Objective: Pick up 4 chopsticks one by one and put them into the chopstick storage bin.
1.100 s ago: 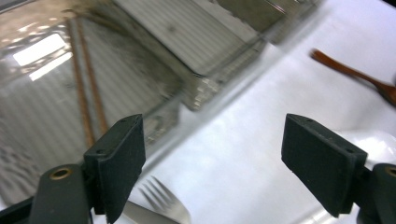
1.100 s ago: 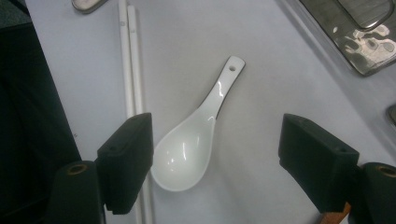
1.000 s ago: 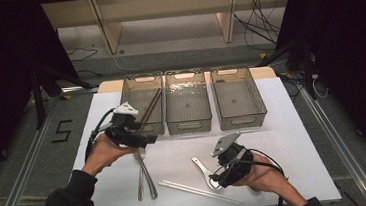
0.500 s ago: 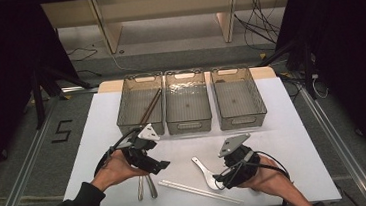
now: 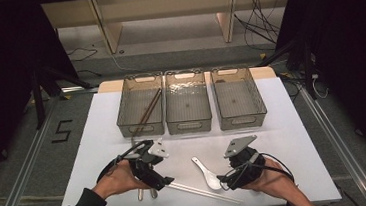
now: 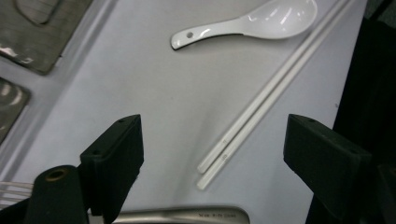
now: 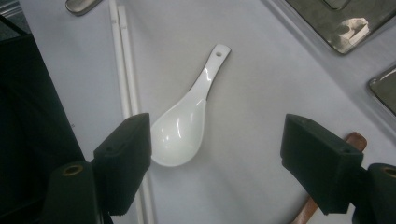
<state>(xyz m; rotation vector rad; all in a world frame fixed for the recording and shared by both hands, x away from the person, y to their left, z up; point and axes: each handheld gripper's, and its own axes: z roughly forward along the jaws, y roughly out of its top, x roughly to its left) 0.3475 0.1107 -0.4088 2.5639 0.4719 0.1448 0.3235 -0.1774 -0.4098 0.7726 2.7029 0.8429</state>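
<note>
Chopsticks (image 6: 261, 103) lie paired, slim, white, beside glossy spoon (image 6: 252, 24).

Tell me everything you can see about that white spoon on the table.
The white spoon looks like glazed ceramic, a soup spoon with a deep oval bowl and a short flat handle pierced by a small hole near its end. It lies bowl-up and empty on the white table, beside a pair of white chopsticks; whether they touch is unclear. The right gripper hangs open above its bowl, not holding it.
</note>
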